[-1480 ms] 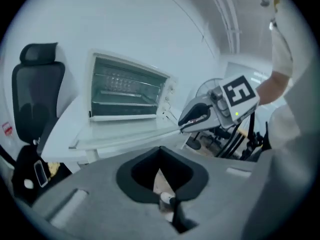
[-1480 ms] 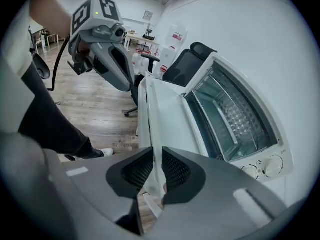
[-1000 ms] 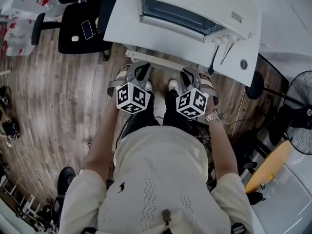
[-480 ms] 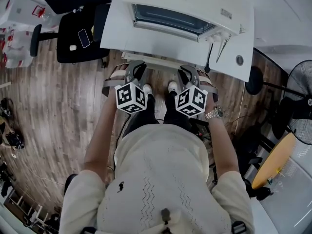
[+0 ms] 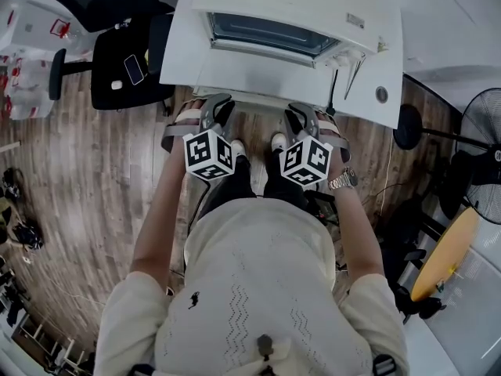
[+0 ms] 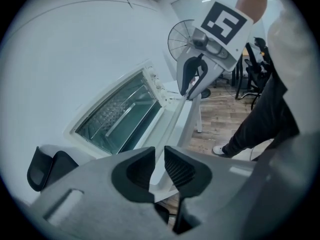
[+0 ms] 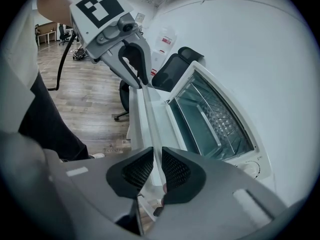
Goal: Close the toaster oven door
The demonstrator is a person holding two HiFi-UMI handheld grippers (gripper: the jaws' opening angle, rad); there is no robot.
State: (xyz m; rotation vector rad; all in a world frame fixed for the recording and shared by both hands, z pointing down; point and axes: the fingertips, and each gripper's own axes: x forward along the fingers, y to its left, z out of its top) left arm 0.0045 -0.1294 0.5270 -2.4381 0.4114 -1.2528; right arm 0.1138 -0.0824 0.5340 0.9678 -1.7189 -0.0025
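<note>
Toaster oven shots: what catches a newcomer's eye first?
The white oven on the table, top centre of the head view, with its door folded down flat toward the person. Just below it, two grippers with marker cubes sit side by side at the door's handle. The right gripper pinches the handle, while the left gripper has just been opening and its jaws stand slightly apart.

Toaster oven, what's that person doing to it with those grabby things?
A person stands at the white toaster oven with a tool in each hand, both at the front edge of its open drop-down door. The right hand-held gripper is clamped on that edge. The left hand-held gripper has just been opening its jaws and grips nothing. The door isn't closed yet.
</note>
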